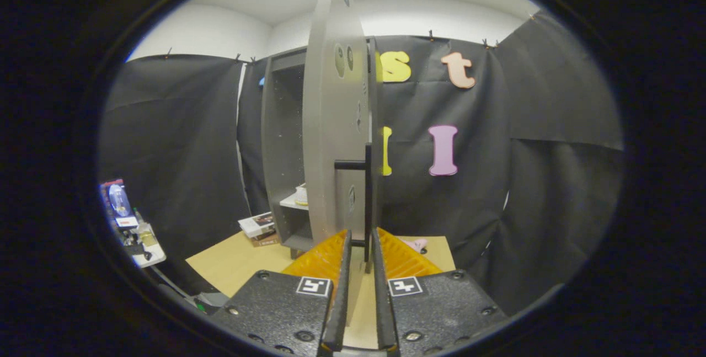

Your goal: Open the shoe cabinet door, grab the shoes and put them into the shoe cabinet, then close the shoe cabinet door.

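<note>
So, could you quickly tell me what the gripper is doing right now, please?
Gripper: nearly closed around the black handle of the open cabinet door; whether both fingers press on it cannot be told.

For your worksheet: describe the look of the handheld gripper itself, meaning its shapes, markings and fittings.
The gripper has two long, narrow fingers running forward side by side. Each rides on a dark, textured block fastened with round screws. Each block carries a square black-and-white marker tag. Ribbed wedge-shaped panels flare outward beside the fingers.
</note>
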Tool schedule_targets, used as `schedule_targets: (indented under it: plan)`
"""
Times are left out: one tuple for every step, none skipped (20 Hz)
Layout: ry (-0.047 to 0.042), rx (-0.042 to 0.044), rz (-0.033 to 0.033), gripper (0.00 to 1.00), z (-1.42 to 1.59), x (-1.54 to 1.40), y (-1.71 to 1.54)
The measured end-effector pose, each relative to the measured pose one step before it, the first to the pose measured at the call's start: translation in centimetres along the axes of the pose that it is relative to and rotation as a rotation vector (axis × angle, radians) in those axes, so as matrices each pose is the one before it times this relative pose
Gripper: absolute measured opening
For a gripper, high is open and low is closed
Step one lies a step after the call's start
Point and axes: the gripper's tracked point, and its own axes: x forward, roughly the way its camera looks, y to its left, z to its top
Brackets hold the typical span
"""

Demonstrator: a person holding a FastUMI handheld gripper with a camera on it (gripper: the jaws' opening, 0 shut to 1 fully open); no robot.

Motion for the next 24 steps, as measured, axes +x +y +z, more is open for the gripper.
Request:
schedule_targets:
  plan:
    - [-0.00566, -0.00203, -0.01236, 0.34, 0.135, -0.301, 0.153]
    - [-0.00487, -0.00193, -0.0023, 0.42, 0.13, -0.236, 0.415]
    - [-0.00358, -0.01099, -0.00089, 0.51, 0.168, -0.265, 0.663]
    - [-0.00342, -0.00593, -0.01252, 0.6, 0.134, -0.259, 0.147]
    - [-0.00457, -0.00261, -0.0154, 0.69, 0.128, -0.218, 0.126]
    - [-0.00185, -0.00189, 0.0002, 0.77, -0.018, -0.103, 0.641]
    - [0.00572, 0.00112, -0.00527, 0.79, -0.104, 0.074, 0.403]
    - [0.01184, 0.00839, -0.0099, 0.89, -0.429, -0.091, 0.481]
    - [0.018, 0.01564, -0.00686, 0.93, -0.532, -0.109, 0.721]
    - [0.01084, 0.02128, -0.00641, 0.97, -0.499, -0.121, 0.828]
    - [0.01665, 0.01548, -0.01088, 0.97, -0.673, 0.13, 0.497]
    - [0.02961, 0.02063, -0.01155, 0.97, -1.182, 0.185, 0.667]
    - [0.02387, 0.01434, -0.0026, 0.97, -1.243, 0.197, 1.098]
    - [0.02942, 0.00758, -0.00928, 0.97, -1.444, 0.481, 0.672]
    - [0.02424, 0.00333, -0.00754, 0.97, -1.842, 1.194, 0.864]
    - [0.02954, -0.00351, -0.01238, 0.97, -1.74, 1.135, 0.588]
    - [0.02522, -0.00257, -0.01, 0.97, -1.96, 1.376, 0.713]
    - [0.03222, -0.00968, -0.00382, 0.98, -1.744, 1.335, 0.667]
    - [0.03447, -0.0082, -0.00023, 0.98, -1.944, 1.6, 0.935]
    - [0.03456, -0.00291, 0.00568, 0.98, -1.663, 1.511, 0.707]
    - [0.03079, 0.00341, 0.00348, 0.98, -1.583, 1.939, 0.729]
    - [0.04363, -0.00115, -0.0018, 0.98, -1.619, 1.784, 0.376]
    - [0.04149, -0.00002, 0.0009, 0.98, -1.758, 2.013, 0.344]
    - [0.03453, 0.00516, -0.00248, 0.98, -1.28, 1.745, 0.176]
